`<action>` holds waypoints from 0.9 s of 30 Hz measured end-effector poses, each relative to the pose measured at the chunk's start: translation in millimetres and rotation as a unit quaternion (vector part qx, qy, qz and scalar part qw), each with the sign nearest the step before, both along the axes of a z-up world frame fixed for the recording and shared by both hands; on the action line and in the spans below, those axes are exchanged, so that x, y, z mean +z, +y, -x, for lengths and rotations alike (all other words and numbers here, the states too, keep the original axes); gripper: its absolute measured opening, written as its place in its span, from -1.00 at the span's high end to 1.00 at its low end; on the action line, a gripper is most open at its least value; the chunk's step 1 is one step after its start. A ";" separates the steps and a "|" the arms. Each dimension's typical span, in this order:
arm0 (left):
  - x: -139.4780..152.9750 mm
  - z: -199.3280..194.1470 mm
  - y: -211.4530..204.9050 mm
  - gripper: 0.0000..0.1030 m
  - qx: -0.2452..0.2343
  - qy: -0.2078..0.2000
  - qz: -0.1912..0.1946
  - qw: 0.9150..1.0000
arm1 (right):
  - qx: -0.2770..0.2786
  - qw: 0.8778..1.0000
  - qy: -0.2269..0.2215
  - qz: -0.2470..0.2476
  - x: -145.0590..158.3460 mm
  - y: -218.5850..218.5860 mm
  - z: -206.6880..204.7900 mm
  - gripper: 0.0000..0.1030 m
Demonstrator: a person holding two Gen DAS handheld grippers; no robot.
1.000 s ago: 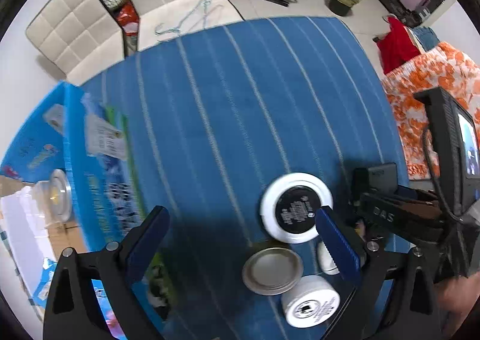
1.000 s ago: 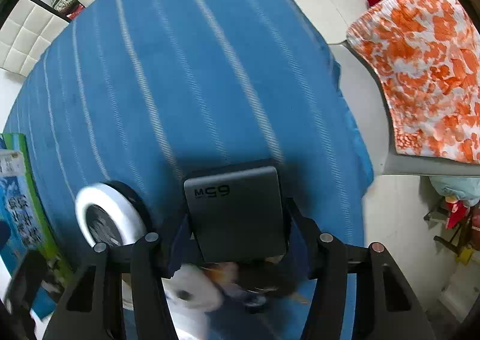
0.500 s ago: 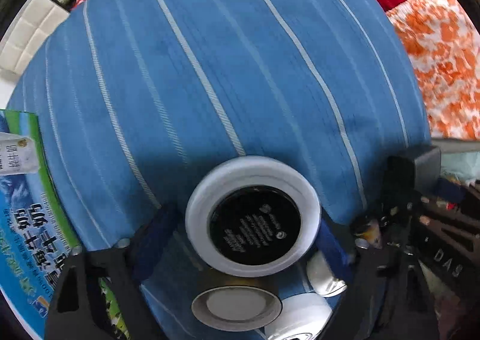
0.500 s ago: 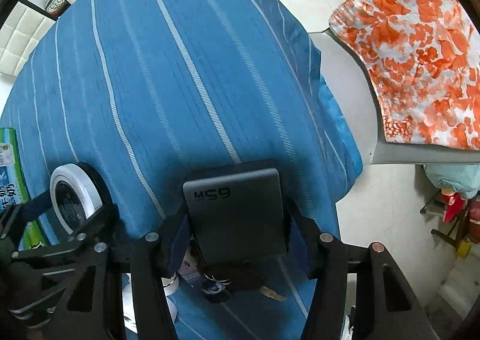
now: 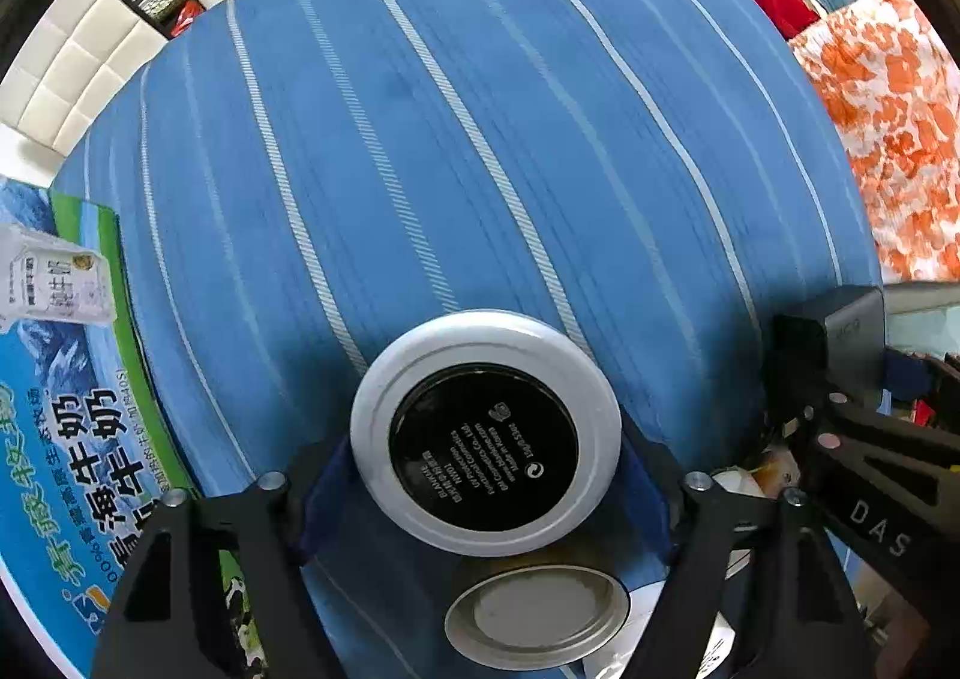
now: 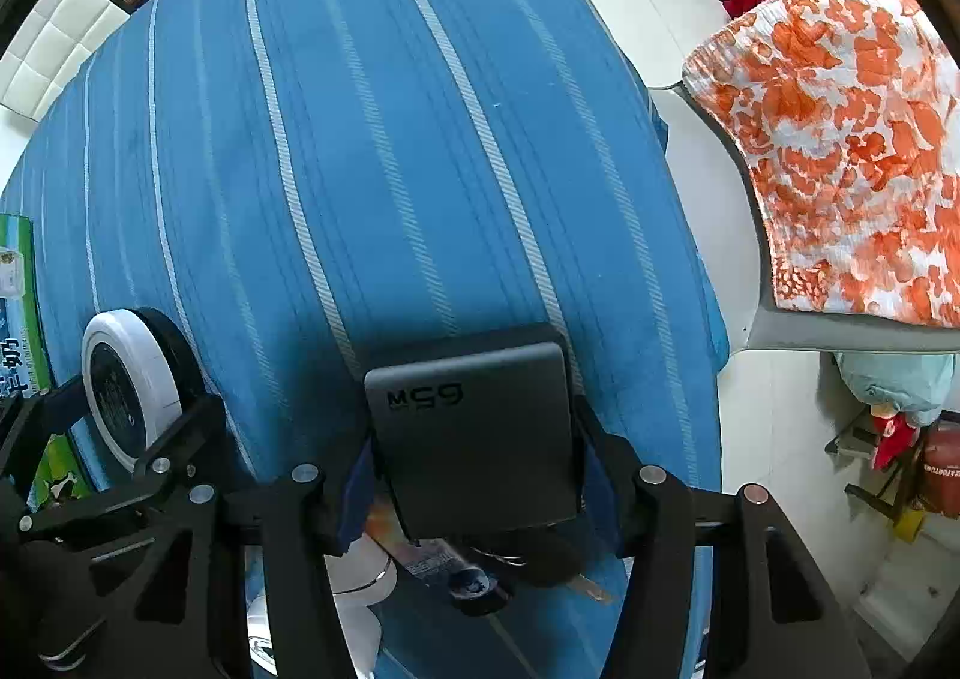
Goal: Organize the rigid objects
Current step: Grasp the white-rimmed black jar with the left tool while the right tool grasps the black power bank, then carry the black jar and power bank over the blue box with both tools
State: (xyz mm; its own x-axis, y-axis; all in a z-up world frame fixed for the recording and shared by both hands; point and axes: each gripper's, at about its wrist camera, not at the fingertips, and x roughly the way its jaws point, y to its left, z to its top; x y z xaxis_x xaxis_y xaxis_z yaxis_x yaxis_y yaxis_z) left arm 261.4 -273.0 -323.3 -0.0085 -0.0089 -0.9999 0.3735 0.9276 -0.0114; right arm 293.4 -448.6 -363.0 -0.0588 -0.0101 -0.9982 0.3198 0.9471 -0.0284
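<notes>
A round white jar [image 5: 486, 433] with a black label on top stands on the blue striped cloth [image 5: 480, 139]. My left gripper [image 5: 487, 490] points straight down over it. Its jaws are closing, and the blue pads [image 5: 327, 493] lie against the jar's two sides. The jar [image 6: 129, 385] also shows at the left of the right wrist view, between the left fingers. My right gripper [image 6: 477, 475] is shut on a dark grey charger block [image 6: 474, 433] marked 65W, held above the cloth near its right edge.
A silver tin lid [image 5: 537, 616] lies just below the jar, with other small white items beside it. A blue and green milk carton box [image 5: 66, 439] lines the left edge. A chair with an orange flowered cloth [image 6: 840, 139] stands to the right, beyond the cloth's edge.
The left gripper has come down over the white jar and its jaws have narrowed from wide open until the pads meet the jar. The right gripper still holds the charger block.
</notes>
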 end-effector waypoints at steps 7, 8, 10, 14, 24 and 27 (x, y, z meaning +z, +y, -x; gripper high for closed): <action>12.3 0.2 18.9 -0.42 0.007 -0.013 -0.001 1.000 | 0.005 1.000 -0.001 0.013 8.2 7.6 -0.6 -0.14; 16.6 2.0 17.7 -0.42 0.007 -0.019 -0.001 1.000 | 0.005 1.000 -0.006 0.015 11.5 8.5 0.6 -0.14; 27.7 3.3 20.4 -0.42 0.007 -0.031 0.000 0.999 | 0.007 1.000 -0.018 0.021 21.0 13.1 3.9 -0.14; 53.9 7.9 26.7 -0.42 0.011 -0.050 0.013 0.999 | 0.011 0.999 -0.040 0.026 41.0 23.7 8.9 -0.14; 147.9 30.4 72.7 -0.42 0.018 -0.135 0.059 0.989 | 0.030 0.993 -0.112 0.031 127.1 54.3 35.2 -0.13; 178.3 36.4 100.7 -0.42 0.031 -0.161 0.072 0.984 | 0.042 0.989 -0.137 0.028 157.6 73.4 44.2 -0.13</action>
